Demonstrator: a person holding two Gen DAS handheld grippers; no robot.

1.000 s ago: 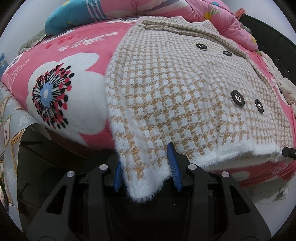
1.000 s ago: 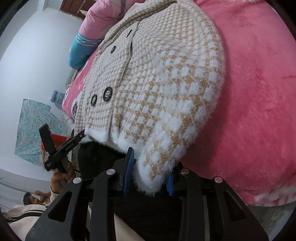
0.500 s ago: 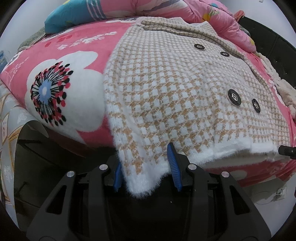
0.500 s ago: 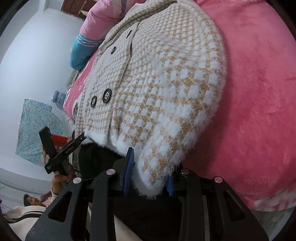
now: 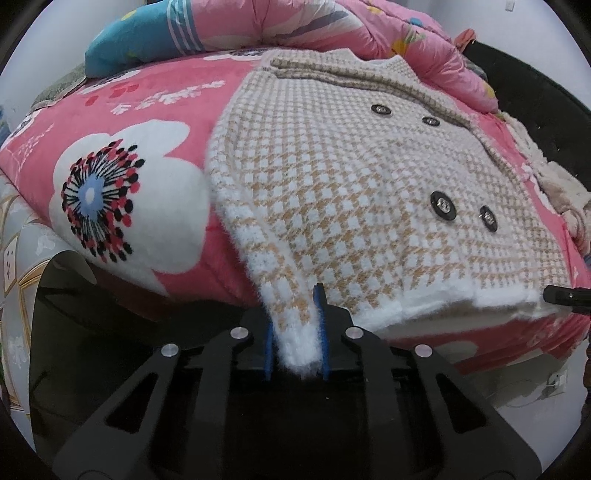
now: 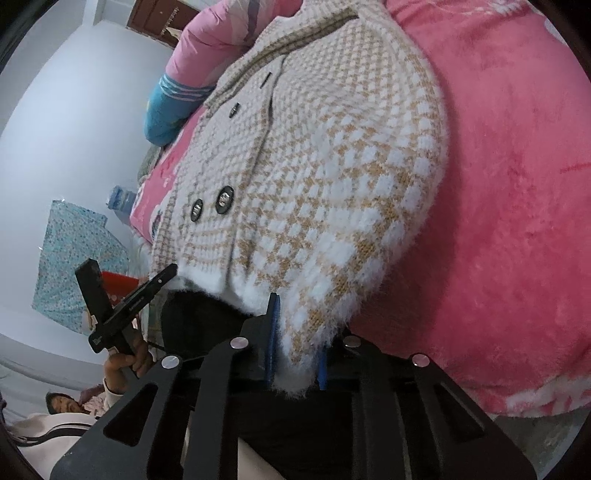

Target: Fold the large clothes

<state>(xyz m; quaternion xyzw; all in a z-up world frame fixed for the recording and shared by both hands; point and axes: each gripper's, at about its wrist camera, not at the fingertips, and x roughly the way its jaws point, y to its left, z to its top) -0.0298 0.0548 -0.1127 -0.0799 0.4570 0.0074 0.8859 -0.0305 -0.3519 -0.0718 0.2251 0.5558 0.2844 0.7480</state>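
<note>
A fuzzy beige-and-white houndstooth cardigan (image 5: 351, 192) with black buttons lies spread on the pink bed, its hem at the near edge; it also shows in the right wrist view (image 6: 325, 177). My left gripper (image 5: 295, 332) is shut on the cardigan's left bottom corner, which is bunched between the blue pads. My right gripper (image 6: 295, 354) is shut on the right bottom corner, white fringe hanging out below. The right gripper's tip (image 5: 567, 295) shows at the hem's far end in the left wrist view. The left gripper (image 6: 125, 302) shows from the right wrist view.
A pink flower-print blanket (image 5: 129, 192) covers the bed. A rolled pink and blue quilt (image 5: 258, 26) lies along the far side. More clothes (image 5: 561, 184) are heaped at the right. A seated person (image 6: 62, 406) is at the lower left of the right wrist view.
Both grippers closed tighter on the hem corners, bunching the fabric. The left corner is now pinched narrow between the pads, and the cardigan sits slightly farther away.
</note>
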